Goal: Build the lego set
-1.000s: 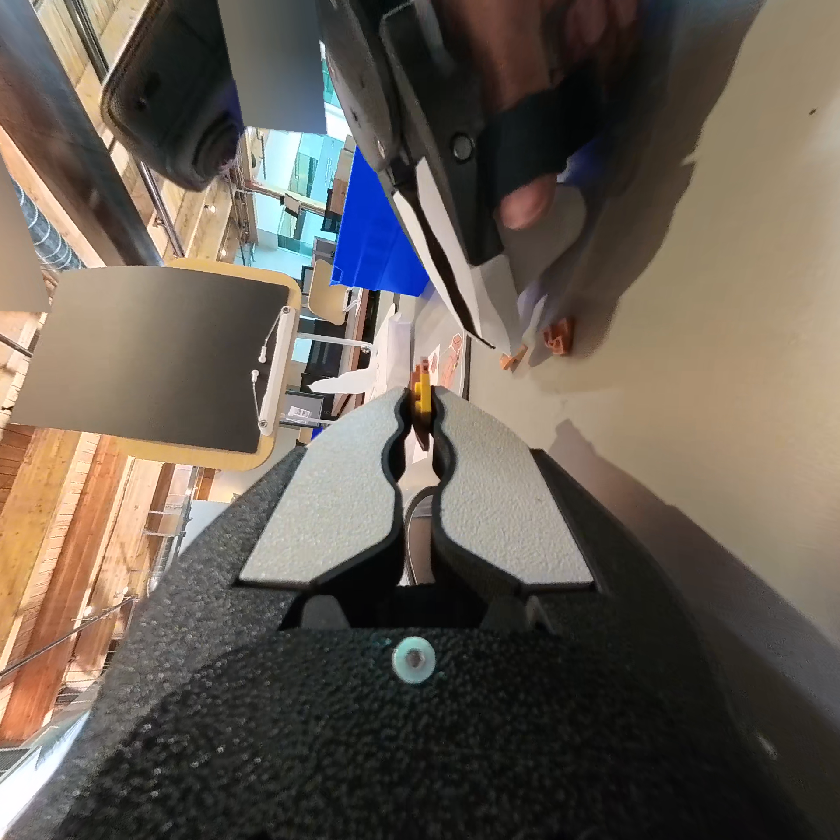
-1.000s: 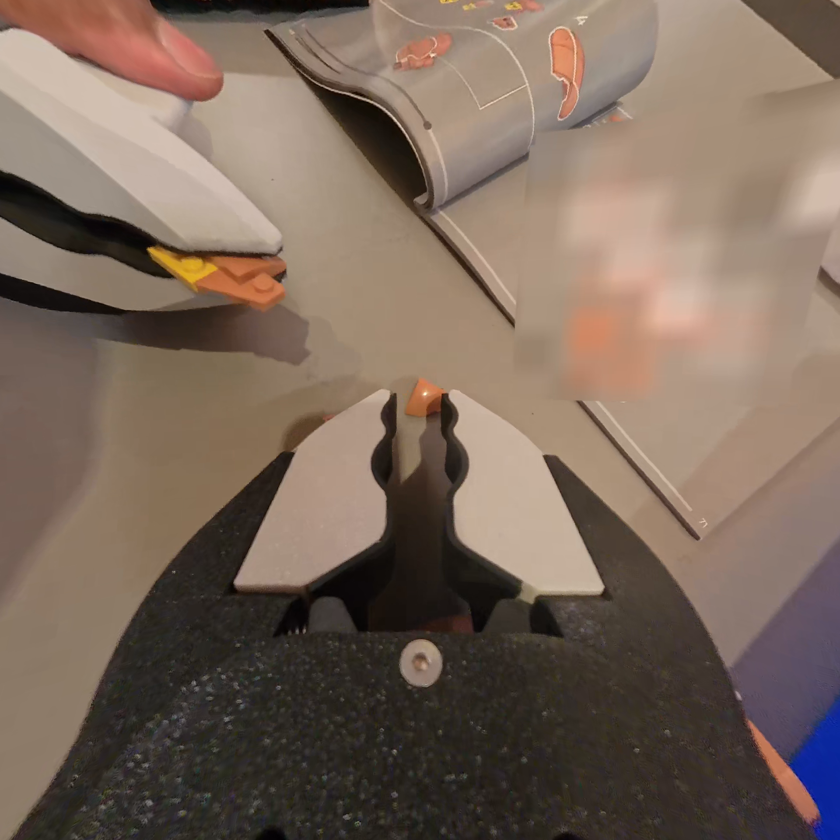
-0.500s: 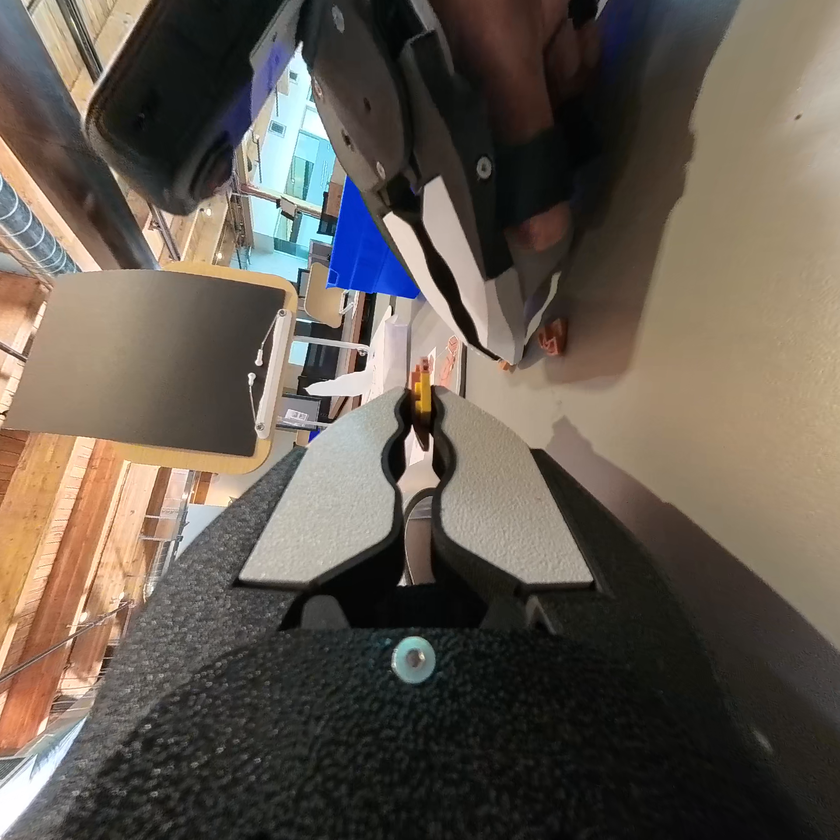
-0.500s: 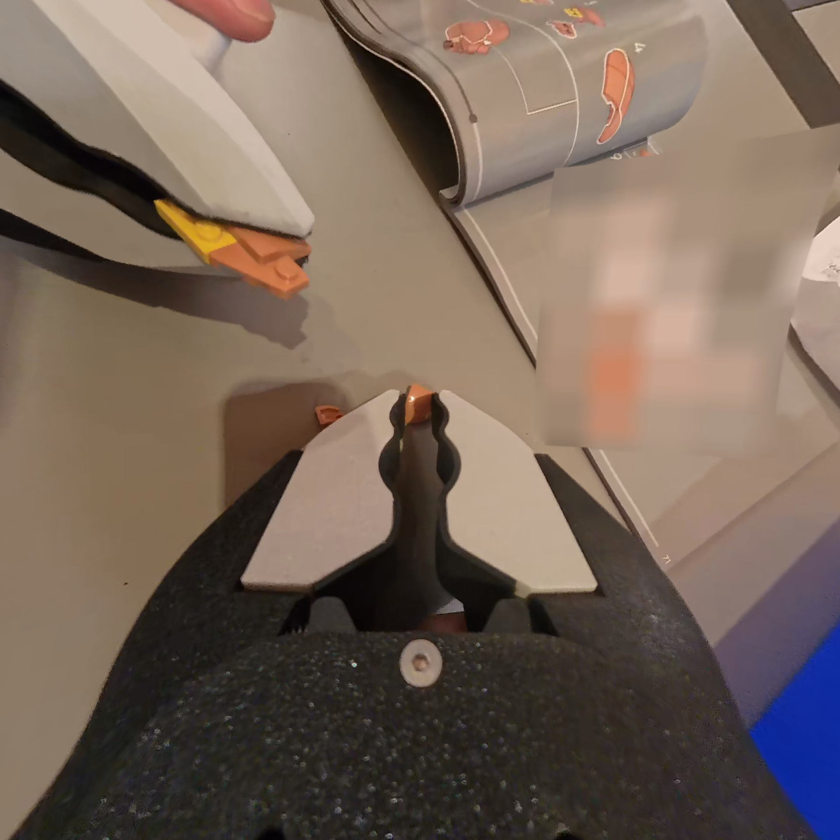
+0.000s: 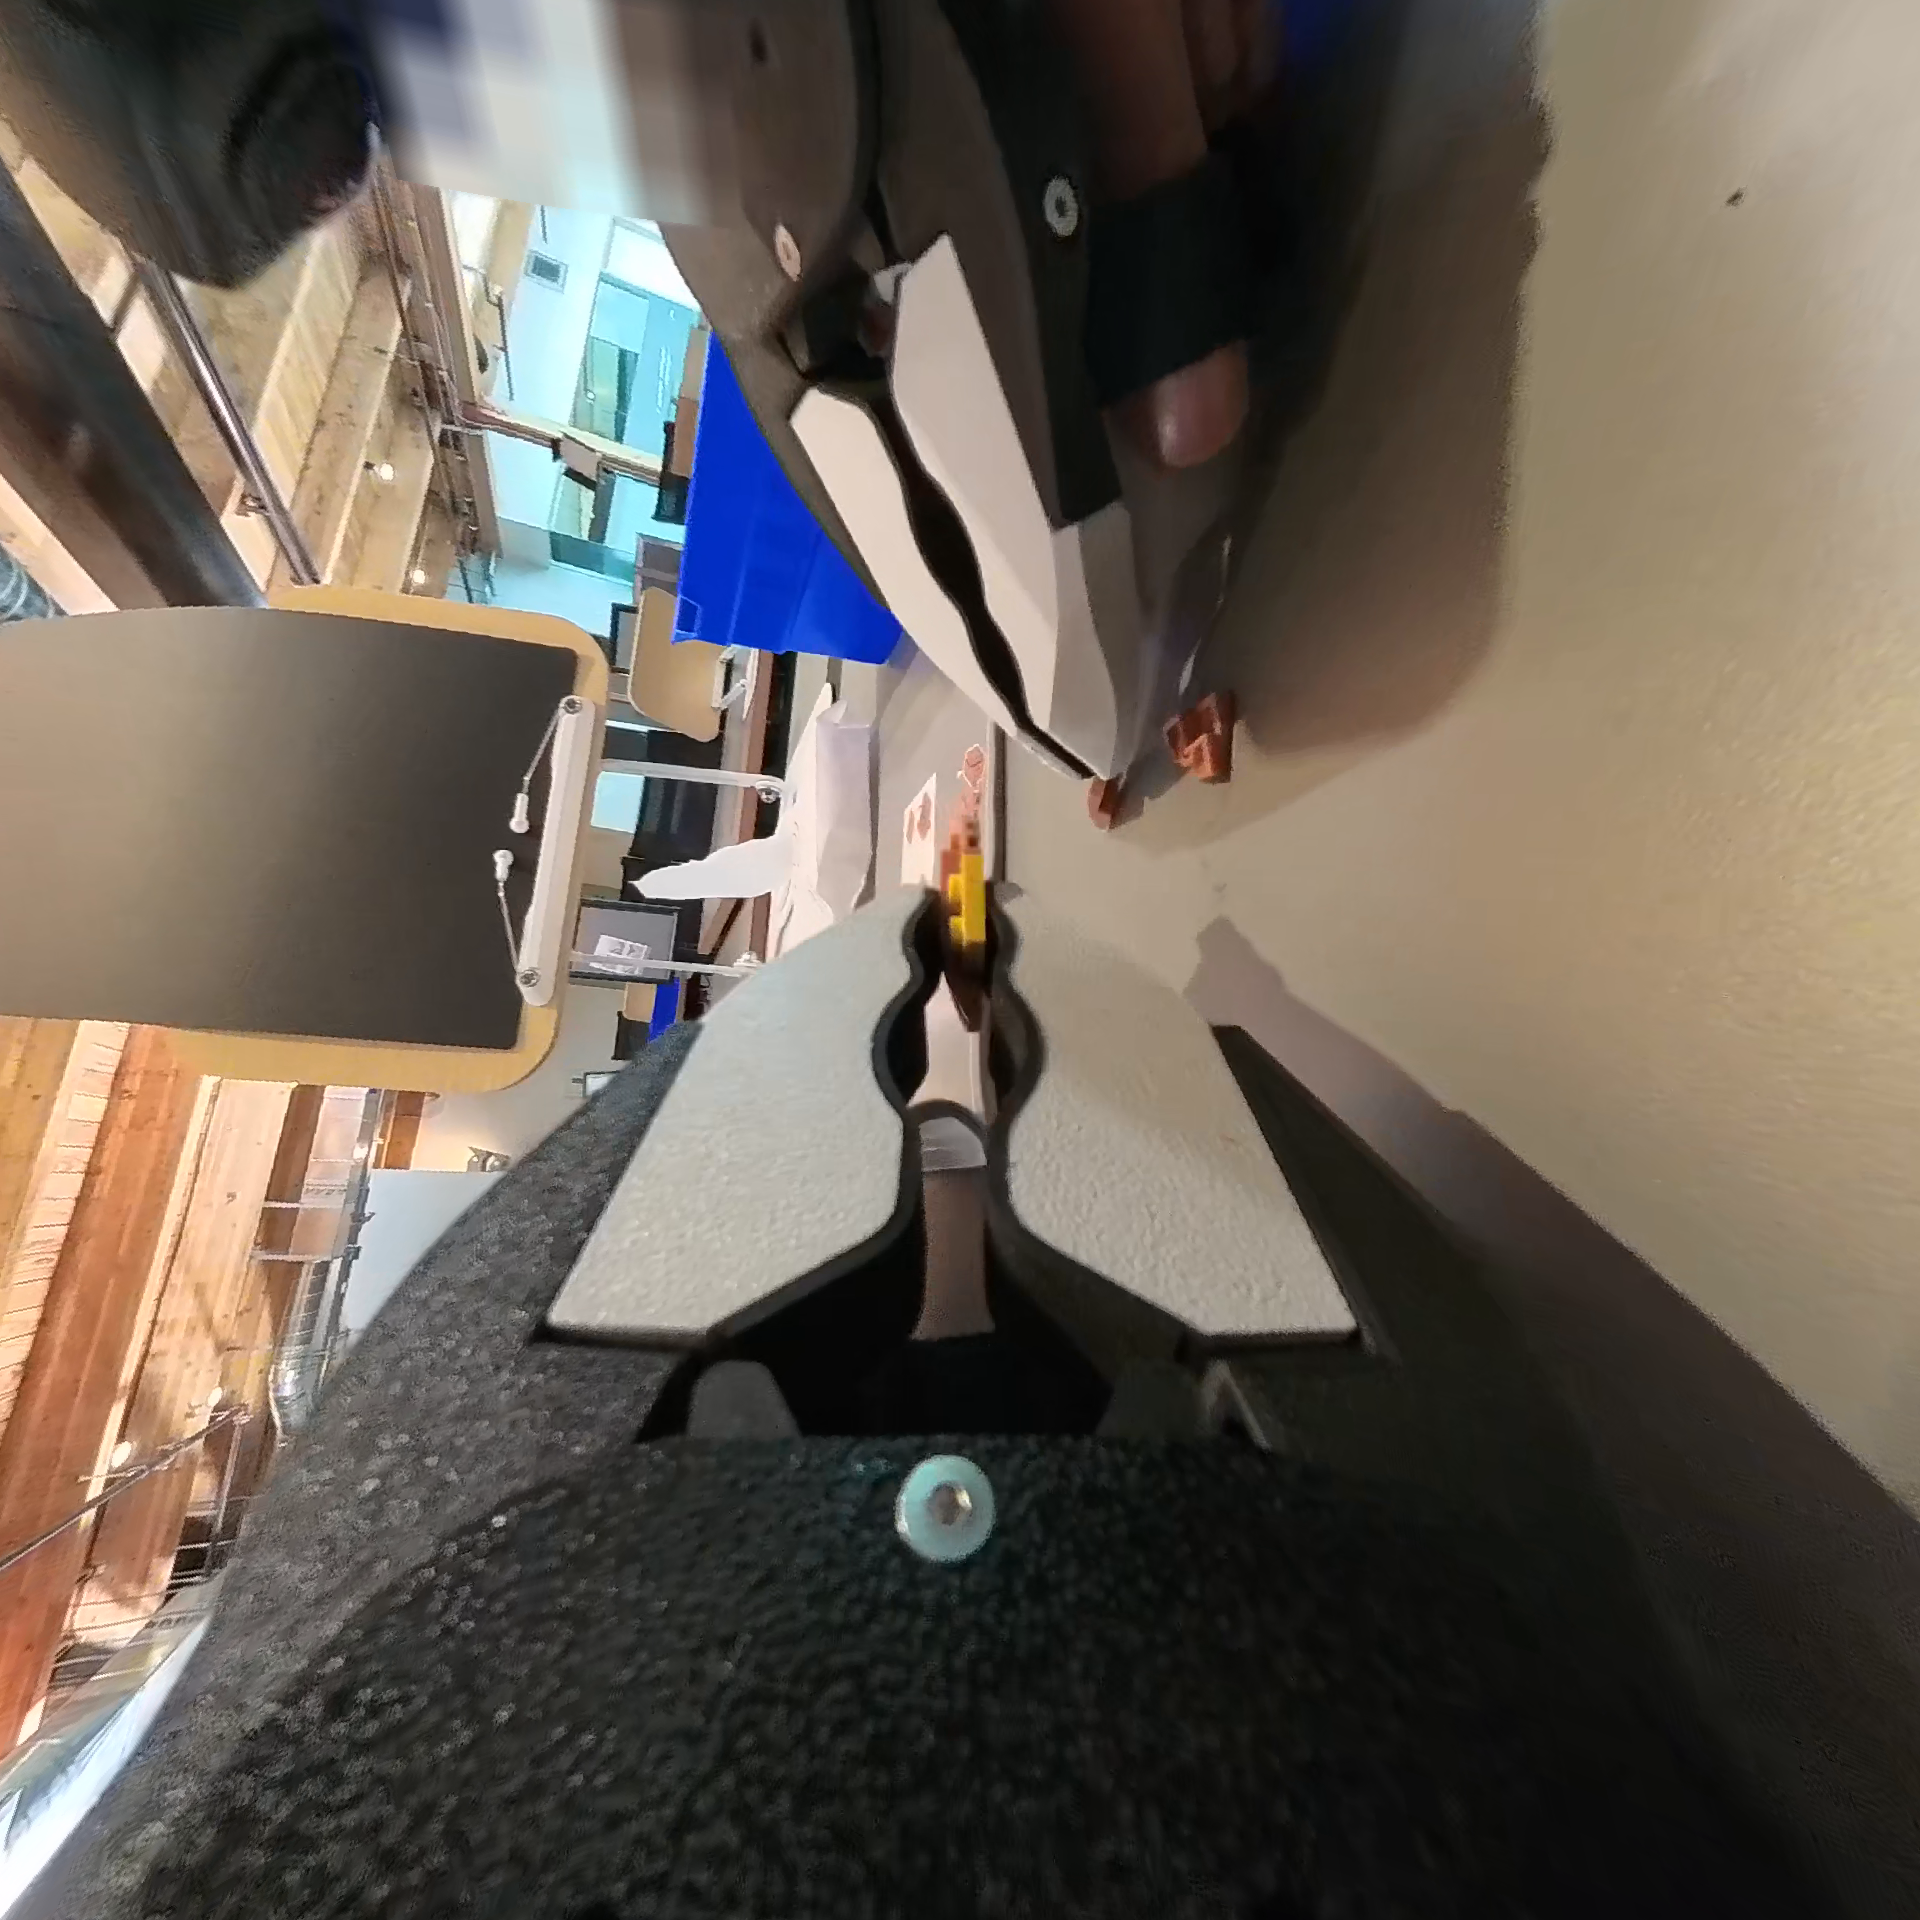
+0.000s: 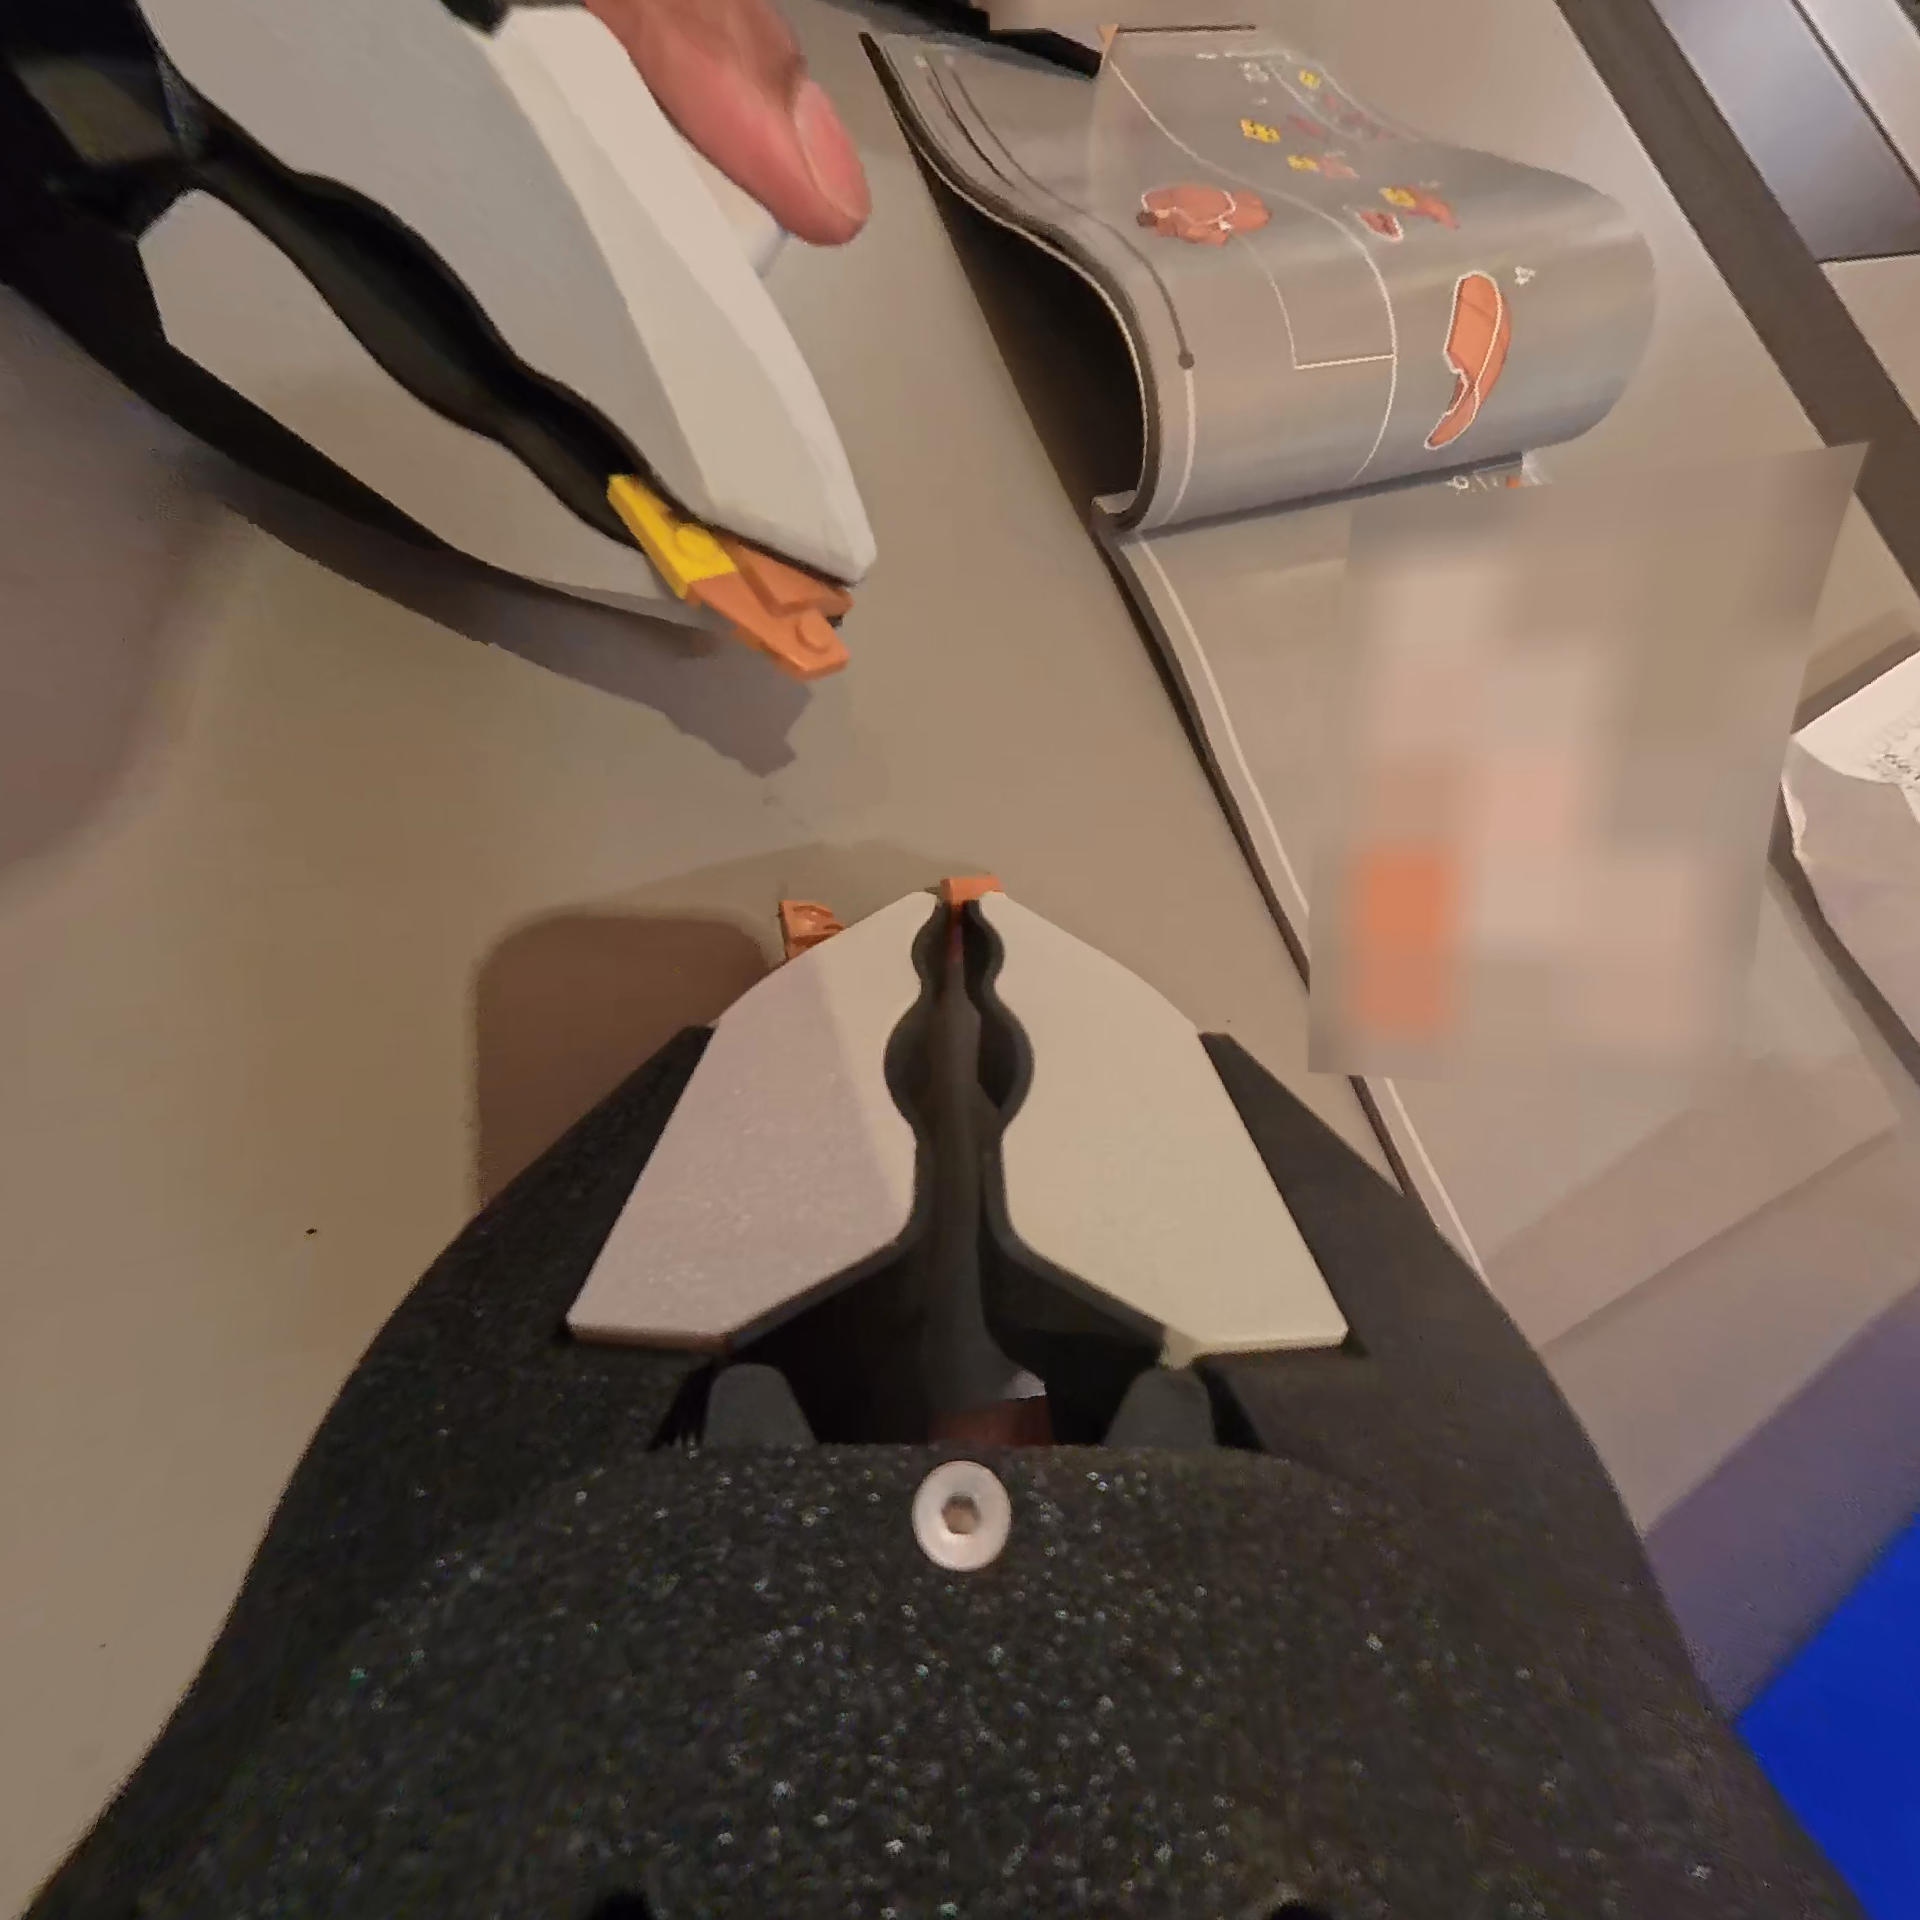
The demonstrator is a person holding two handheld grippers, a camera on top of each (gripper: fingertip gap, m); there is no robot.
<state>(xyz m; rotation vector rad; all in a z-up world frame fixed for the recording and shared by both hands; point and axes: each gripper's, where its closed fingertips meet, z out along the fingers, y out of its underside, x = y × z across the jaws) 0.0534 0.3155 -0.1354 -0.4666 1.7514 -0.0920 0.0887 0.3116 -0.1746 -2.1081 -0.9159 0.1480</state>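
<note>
A grey tabletop (image 6: pixel 364 935) carried everything, with an open instruction booklet (image 6: pixel 1351 312) lying off to the right side, one page curled up. The left gripper (image 6: pixel 727 582) hung above the table at the upper left of the right wrist view, clenched on a small assembly of flat bricks (image 6: pixel 748 592), yellow at the back and orange at the front; its long axis ran out past the fingertips, aimed down and right. The right gripper (image 6: pixel 961 899) sat low at the table, its fingers pinched on a small orange brick (image 6: pixel 971 886) that poked out just beyond the tips. A second loose orange brick (image 6: pixel 805 920) lay just beside its left finger. The held assembly lay up and left of the pinched brick, well apart
</note>
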